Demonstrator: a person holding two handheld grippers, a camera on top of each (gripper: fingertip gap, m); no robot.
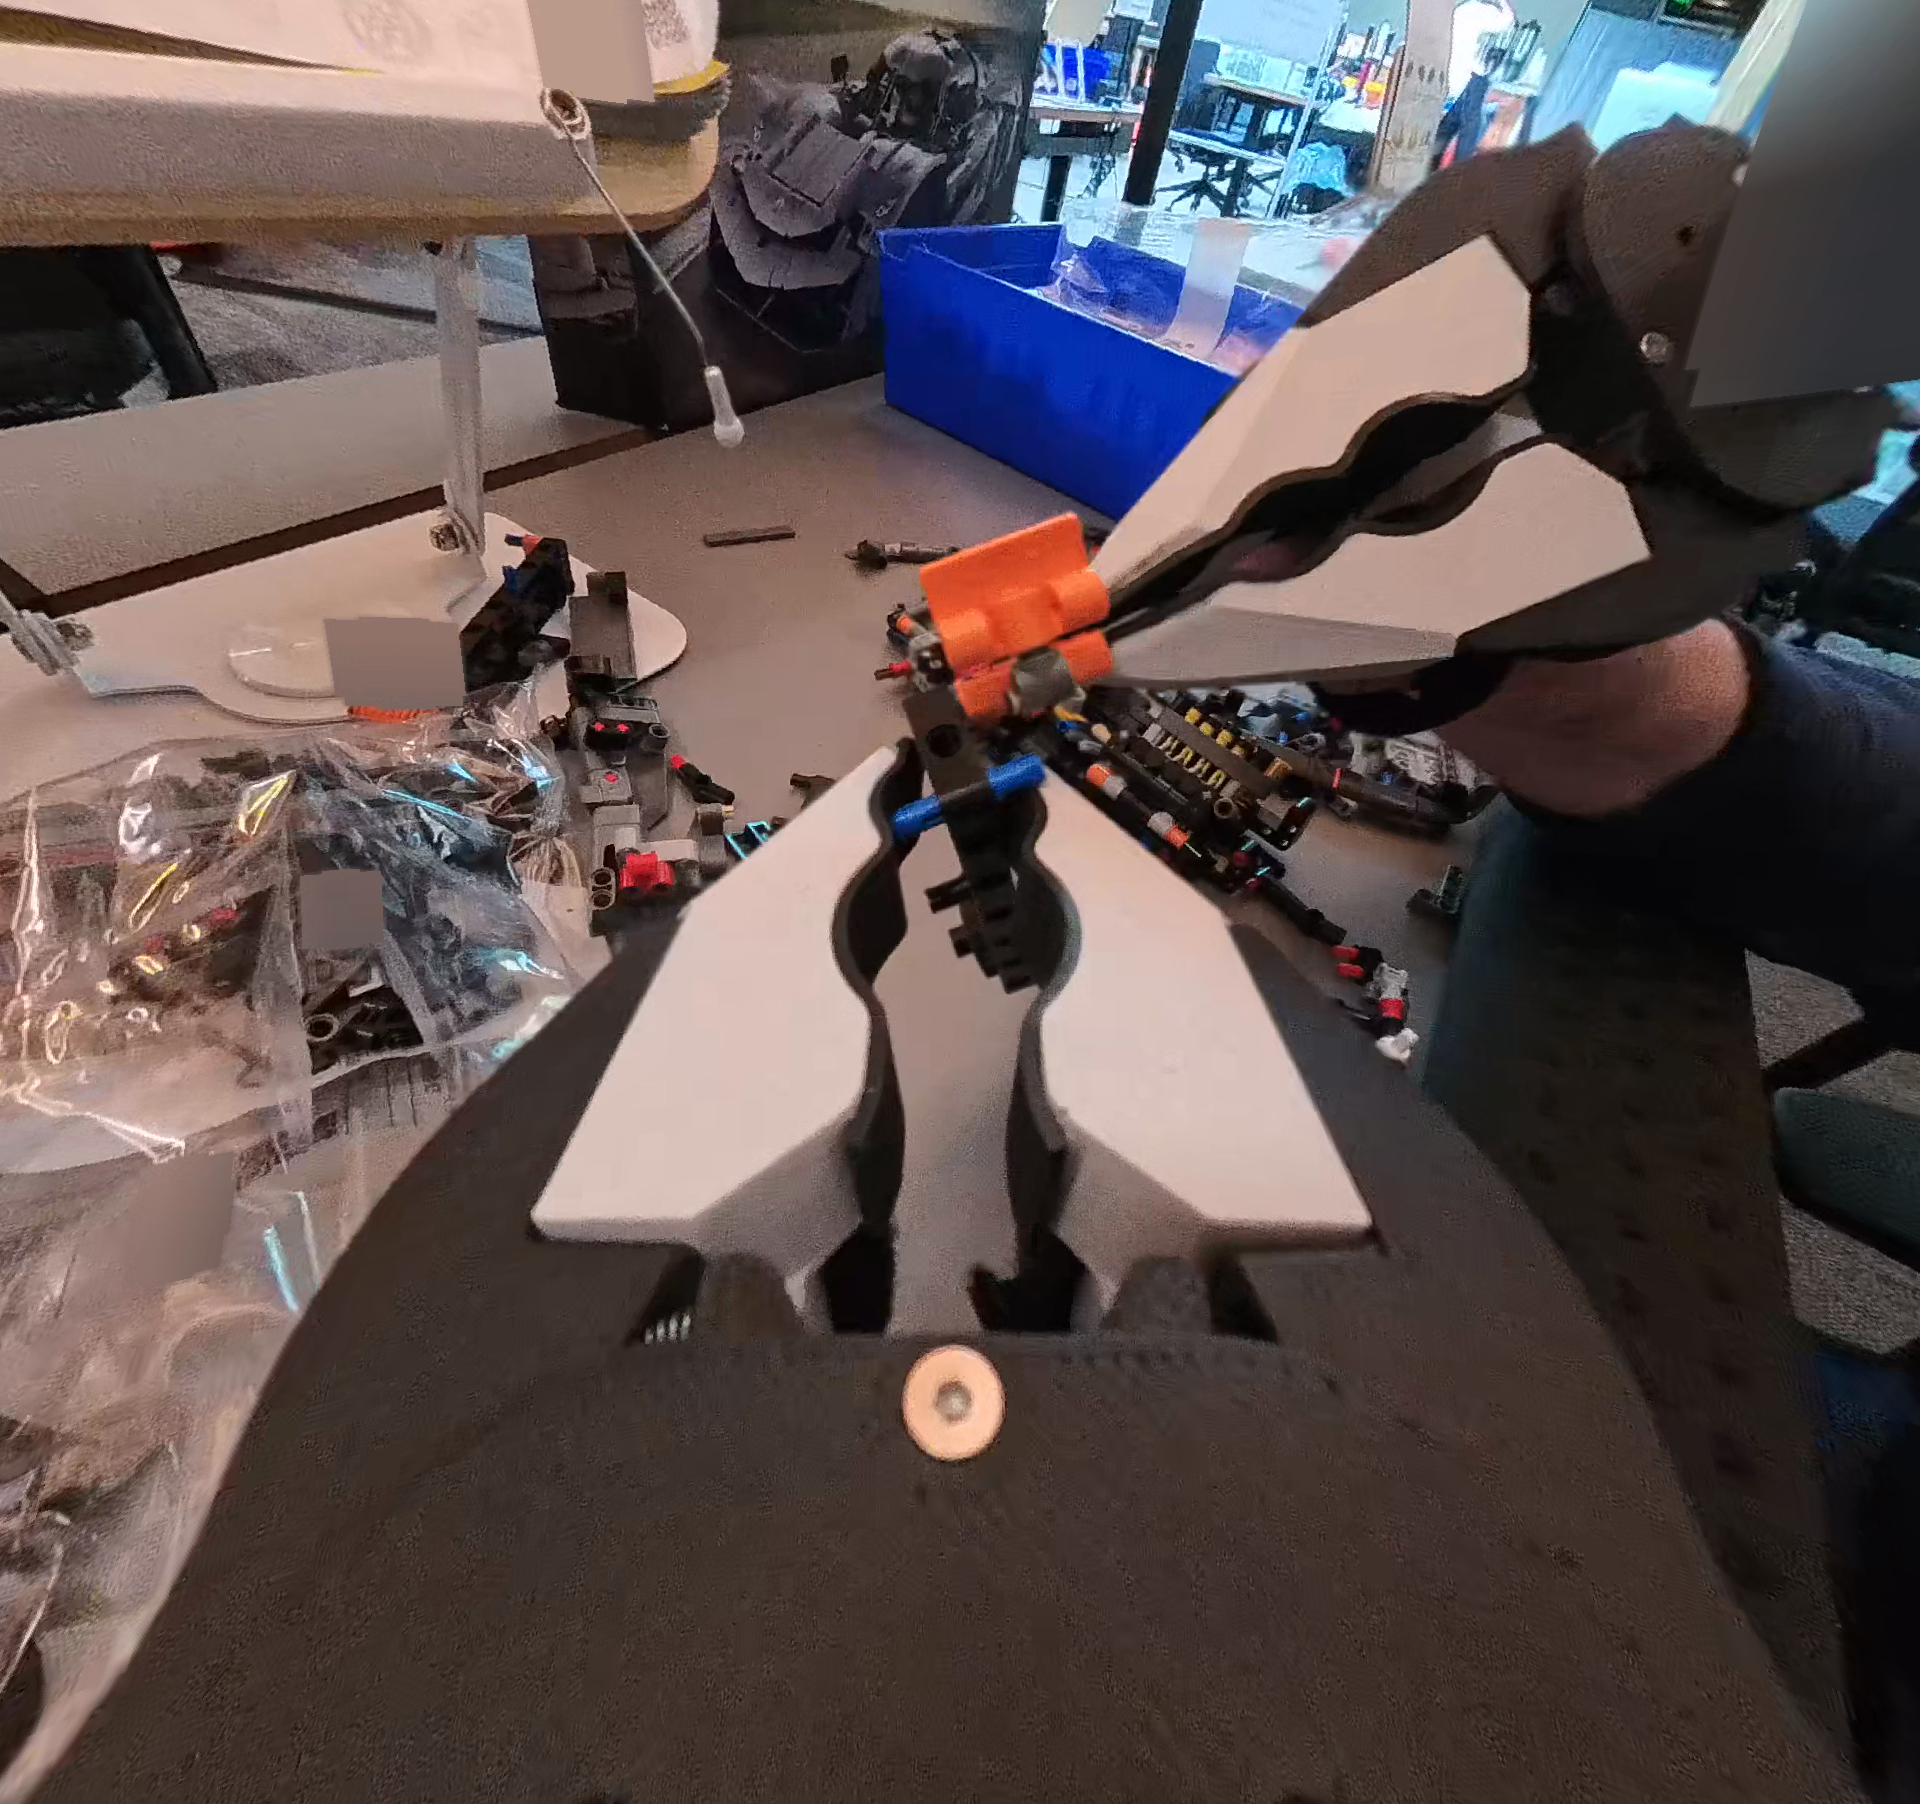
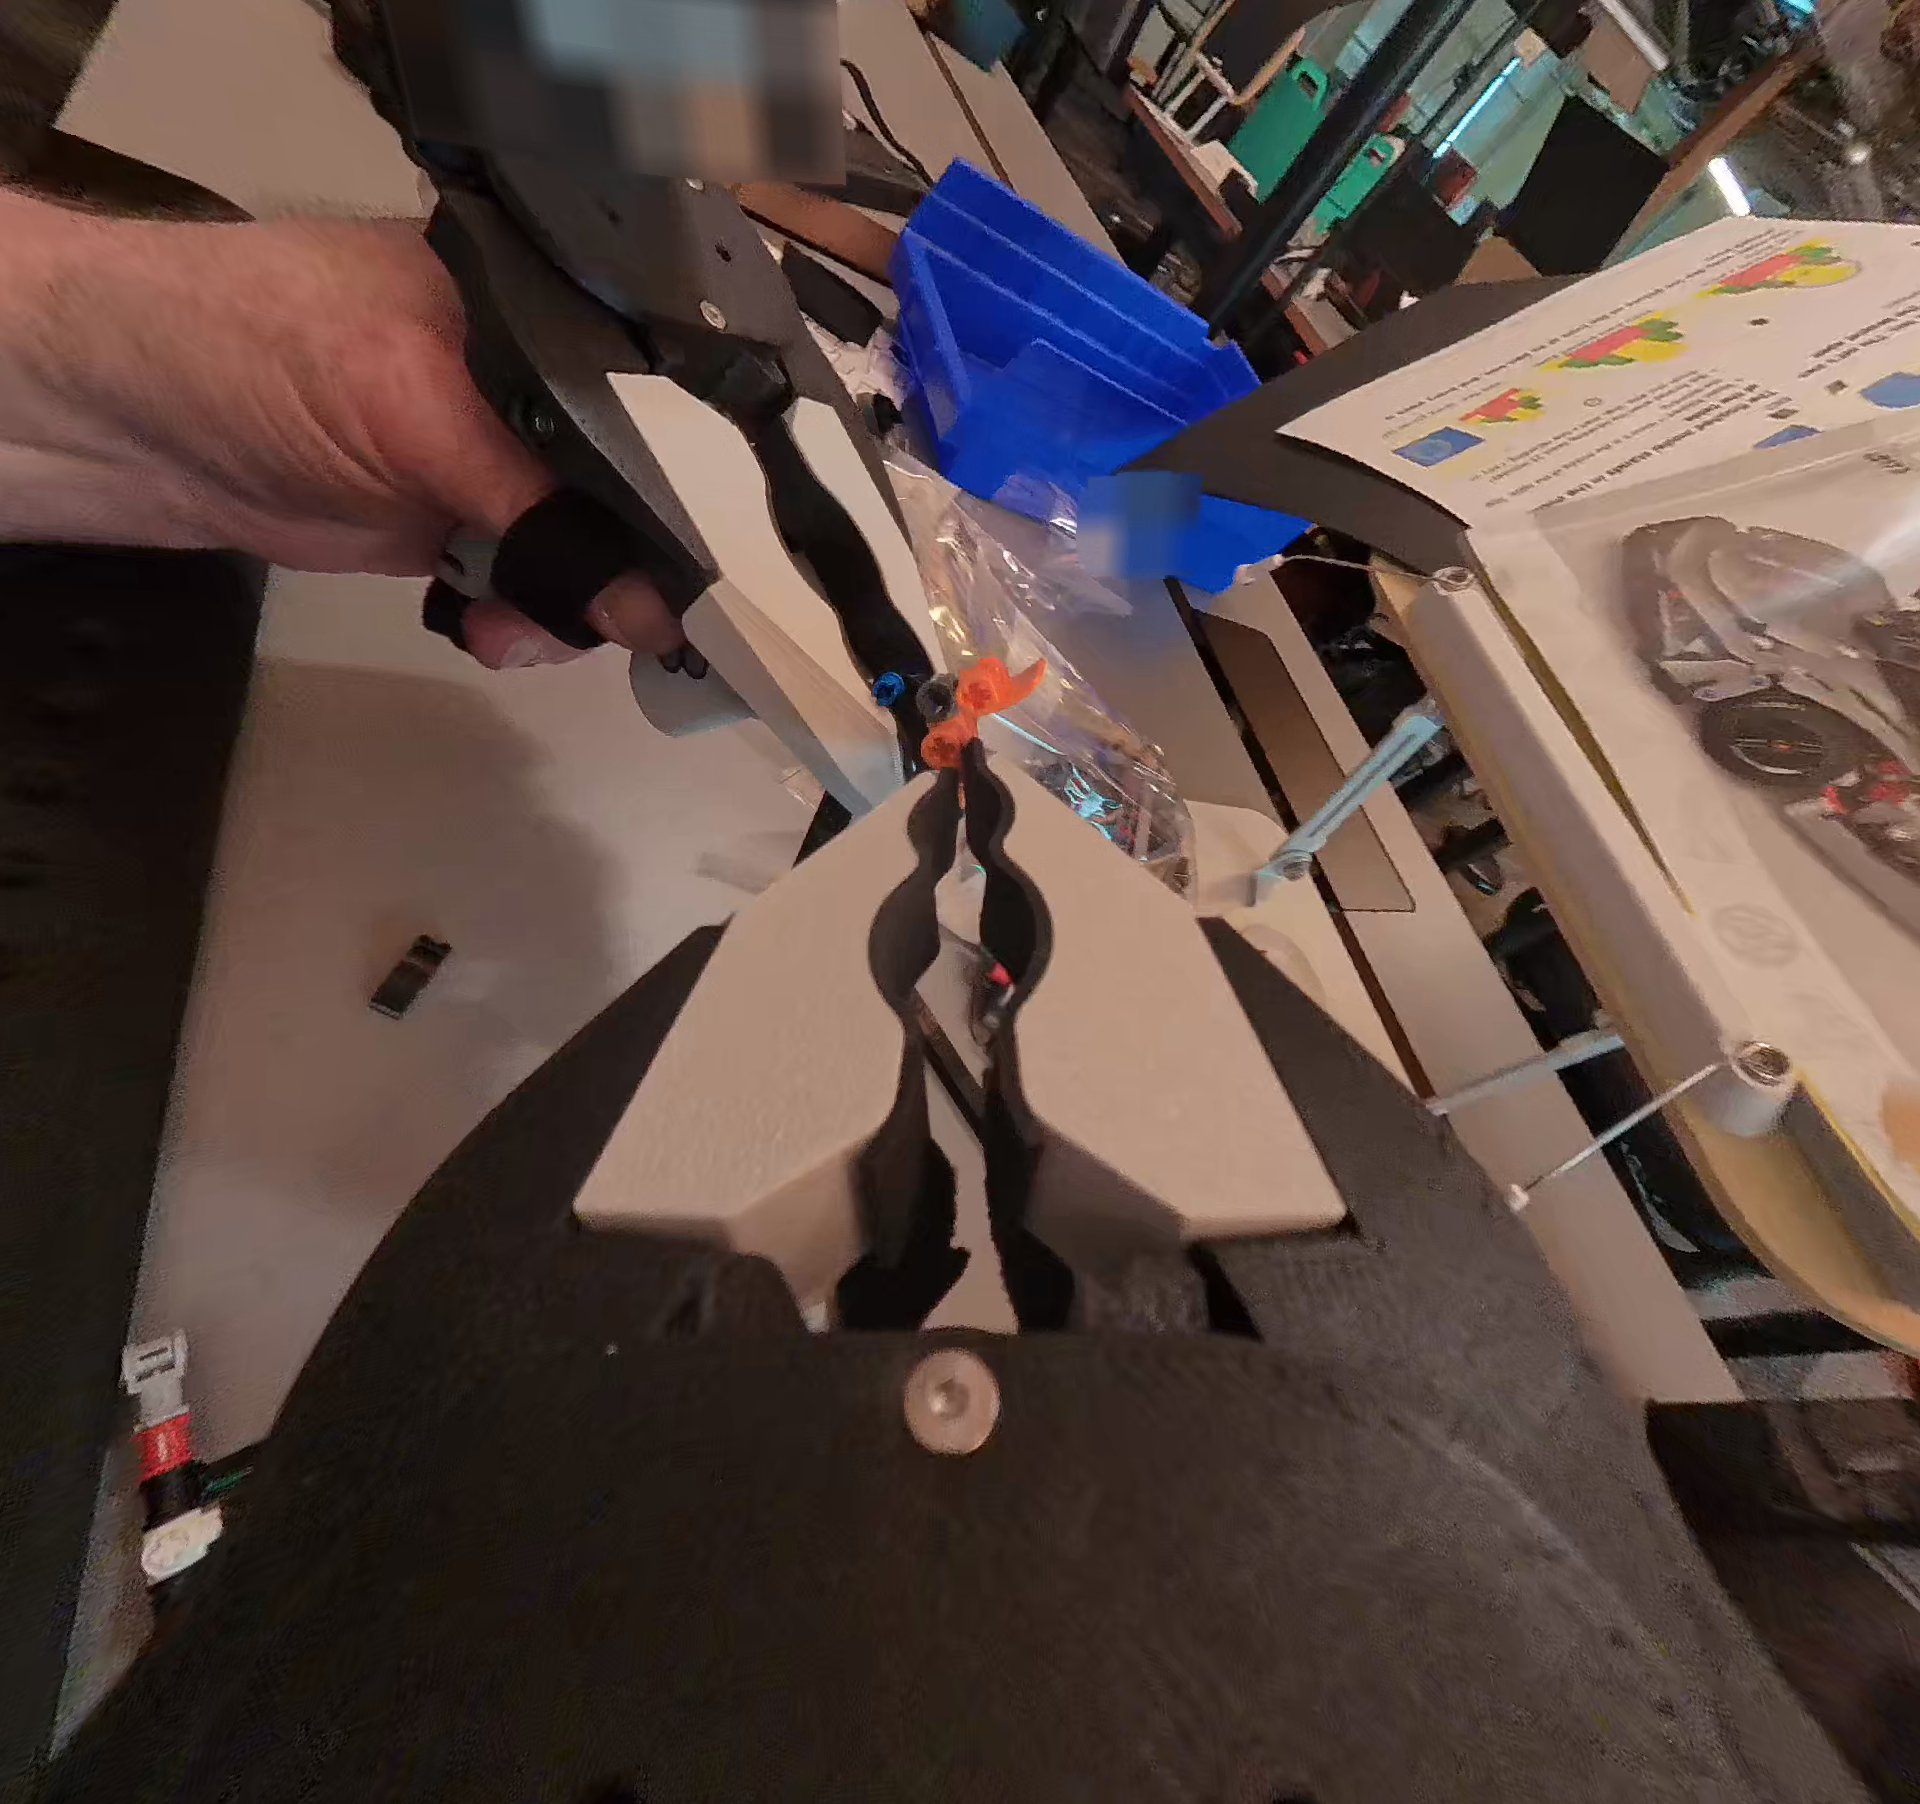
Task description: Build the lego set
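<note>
My left gripper (image 1: 961,767) is shut on a small black beam assembly (image 1: 982,881) with a blue pin (image 1: 966,798) and holds it upright above the table. My right gripper (image 1: 1110,611) comes in from the upper right and is shut on an orange piece (image 1: 1013,601) at the top of that assembly. In the right wrist view my right gripper (image 2: 961,780) pinches the orange piece (image 2: 951,741). The left gripper (image 2: 904,731) reaches in from the upper left, held by a hand (image 2: 260,404). The blue pin (image 2: 885,689) shows at its tips.
A part-built black chassis (image 1: 1195,778) lies behind the grippers. Clear bags of parts (image 1: 260,871) and loose pieces (image 1: 644,767) lie at the left. A blue bin (image 1: 1039,383) and the set's box (image 1: 862,144) stand at the back. An instruction booklet (image 2: 1662,611) rests on a stand.
</note>
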